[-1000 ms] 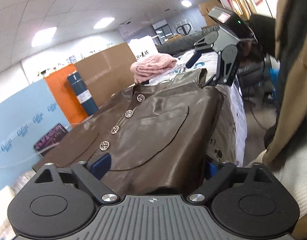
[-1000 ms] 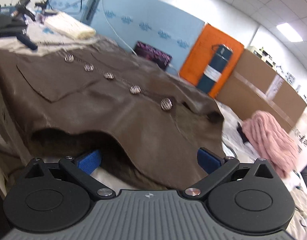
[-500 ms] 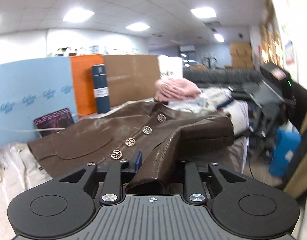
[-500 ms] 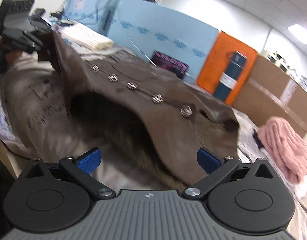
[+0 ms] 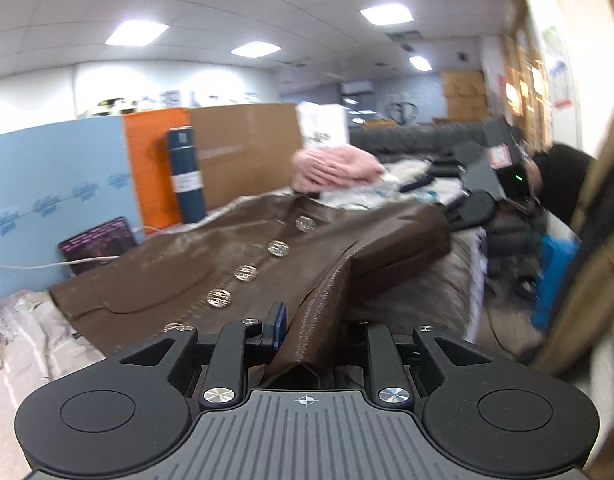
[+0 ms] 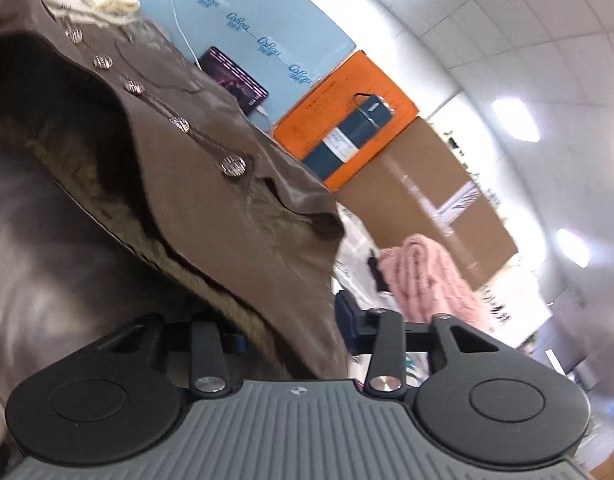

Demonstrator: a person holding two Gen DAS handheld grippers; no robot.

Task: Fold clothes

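- Left tool (image 5: 307,330) clenched on the near edge of the brown leather jacket (image 5: 211,264); pinched edge lifted, a flap stands up from it.
- Jacket lies button-side up on the cloth-covered worktop (image 5: 35,320), silver buttons (image 5: 245,272) in a row; pink knit (image 5: 335,168) beyond its far end.
- Right tool (image 6: 295,332) clenched on the jacket's front edge near the collar, fuzzy lining (image 6: 227,304) showing underneath.
- Step, judged: side-panel fold in hand, both edges raised.
- Next move calls for carrying both pinches together across toward the button line, keeping the edge taut, then laying flat and letting go.
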